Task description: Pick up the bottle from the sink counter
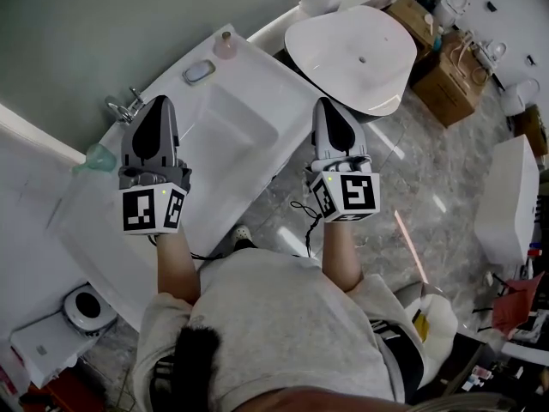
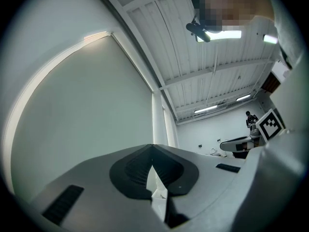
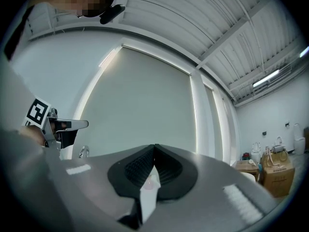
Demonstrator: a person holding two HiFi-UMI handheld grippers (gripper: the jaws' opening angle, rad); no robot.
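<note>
Currently: white sink counter [image 1: 103,221] runs diagonally from lower left to upper centre of head view, basin [image 1: 225,127] mid-frame. Cardboard boxes [image 1: 446,80] at upper right. Left gripper [image 1: 159,101] hovers over the counter's left part, beside the tap [image 1: 123,108]; jaws clenched tip to tip, nothing grasped. Right gripper [image 1: 329,103] sits off the counter's right edge, jaws likewise clenched and empty. Pink bottle [image 1: 226,45] stands upright at the counter's upper end, well apart from both grippers, near a small dish [image 1: 199,72].
</note>
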